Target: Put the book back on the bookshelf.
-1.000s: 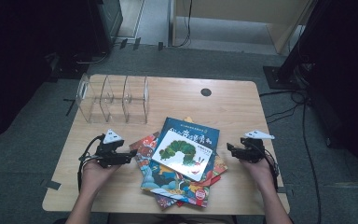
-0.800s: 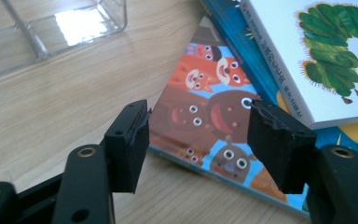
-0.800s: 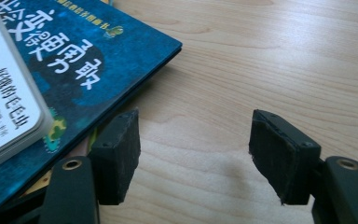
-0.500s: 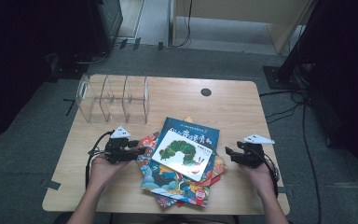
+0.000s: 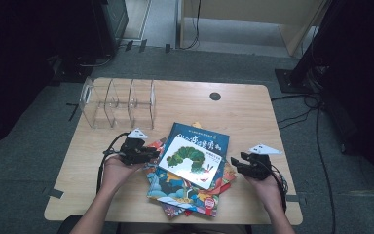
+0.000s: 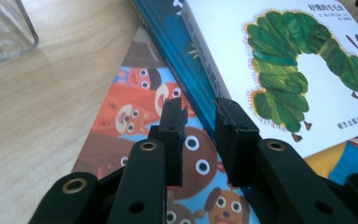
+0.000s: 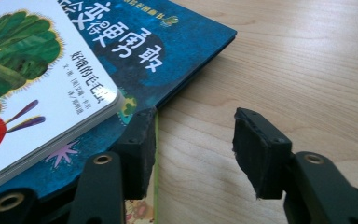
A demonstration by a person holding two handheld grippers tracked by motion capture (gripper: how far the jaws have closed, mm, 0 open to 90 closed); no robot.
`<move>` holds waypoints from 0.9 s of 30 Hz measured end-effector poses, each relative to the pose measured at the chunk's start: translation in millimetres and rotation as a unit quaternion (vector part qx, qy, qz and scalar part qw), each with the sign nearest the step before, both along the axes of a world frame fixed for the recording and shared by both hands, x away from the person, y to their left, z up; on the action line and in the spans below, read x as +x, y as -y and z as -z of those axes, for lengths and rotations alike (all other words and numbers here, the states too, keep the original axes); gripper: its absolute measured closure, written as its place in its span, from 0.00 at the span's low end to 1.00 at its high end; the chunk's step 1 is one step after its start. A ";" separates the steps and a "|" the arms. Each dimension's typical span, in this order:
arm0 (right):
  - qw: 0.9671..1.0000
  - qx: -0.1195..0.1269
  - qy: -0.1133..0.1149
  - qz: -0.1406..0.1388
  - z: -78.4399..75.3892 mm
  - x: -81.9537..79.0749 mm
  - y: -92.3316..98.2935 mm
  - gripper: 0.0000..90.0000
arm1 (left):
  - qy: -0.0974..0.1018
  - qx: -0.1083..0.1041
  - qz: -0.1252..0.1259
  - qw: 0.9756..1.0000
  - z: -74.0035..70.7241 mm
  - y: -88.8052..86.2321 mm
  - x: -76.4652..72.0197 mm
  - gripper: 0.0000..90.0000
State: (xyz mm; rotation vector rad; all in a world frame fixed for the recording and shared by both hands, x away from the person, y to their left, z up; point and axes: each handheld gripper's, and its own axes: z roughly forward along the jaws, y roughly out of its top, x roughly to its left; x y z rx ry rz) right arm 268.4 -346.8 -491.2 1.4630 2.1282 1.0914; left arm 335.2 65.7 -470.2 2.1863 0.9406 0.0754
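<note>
A stack of picture books (image 5: 180,192) lies at the table's front middle. On top is a white caterpillar book (image 5: 191,158) (image 6: 298,70) (image 7: 32,70), resting on a blue book (image 5: 209,139) (image 7: 168,42). My left gripper (image 5: 153,155) (image 6: 200,119) hovers at the stack's left edge, over an orange cartoon-animal book (image 6: 135,116). Its jaws have just been closing to a narrow gap, and nothing is pressed between them. My right gripper (image 5: 234,163) (image 7: 193,140) is at the stack's right edge; its jaws have just been closing but stand open, with bare wood between them and one jaw beside the blue book's corner.
A clear acrylic rack (image 5: 117,102) (image 6: 4,28) with several slots stands at the back left of the wooden table (image 5: 243,112). A small black round cap (image 5: 215,96) sits in the tabletop at the back. Cables and dark stands line the floor around the table.
Both hands have moved inward to the book stack, the left gripper rightward and the right gripper leftward. The books have not shifted.
</note>
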 end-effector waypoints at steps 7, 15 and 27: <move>1.000 0.015 -0.003 -0.004 -1.4 -2.7 -7.2 0.68 | -0.023 -0.010 -0.006 1.000 5.1 -0.7 7.8 0.86; 0.999 0.003 0.017 -0.034 -3.2 -7.3 -29.2 0.89 | -0.011 -0.006 0.001 1.000 2.7 3.6 4.9 0.94; 0.998 0.024 -0.014 -0.063 1.1 -8.1 -35.5 1.00 | -0.027 0.008 0.021 0.999 4.4 13.2 0.7 1.00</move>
